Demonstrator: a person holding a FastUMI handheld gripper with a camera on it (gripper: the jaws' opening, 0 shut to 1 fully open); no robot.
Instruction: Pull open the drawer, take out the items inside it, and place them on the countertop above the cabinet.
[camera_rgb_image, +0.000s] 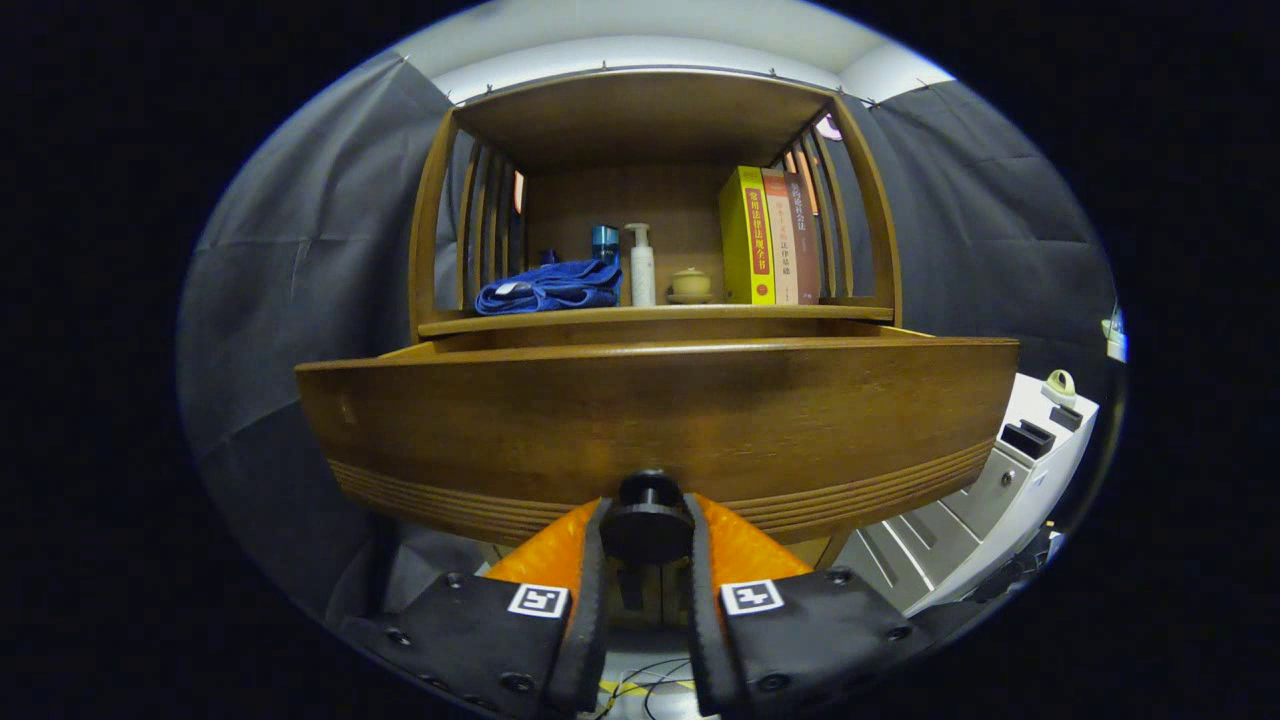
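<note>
Gripper (648, 535): fingers were clenched on the drawer's knob (648, 520), one on each side.
Drawer (660, 420): stood partly pulled out from the cabinet, below the countertop (655, 315); its inside was hidden behind its front.
Countertop: held a blue cloth (548, 287), books (772, 237), a pump bottle (641, 265), a small lidded jar (690, 284).
Progress: opening seemed underway; emptying the drawer not yet started, I judged.

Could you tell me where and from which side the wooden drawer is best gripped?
Grip the round dark knob low on the brown wooden drawer front, coming straight from the front. It juts out, and the gripper already has a finger at each side of it.
</note>
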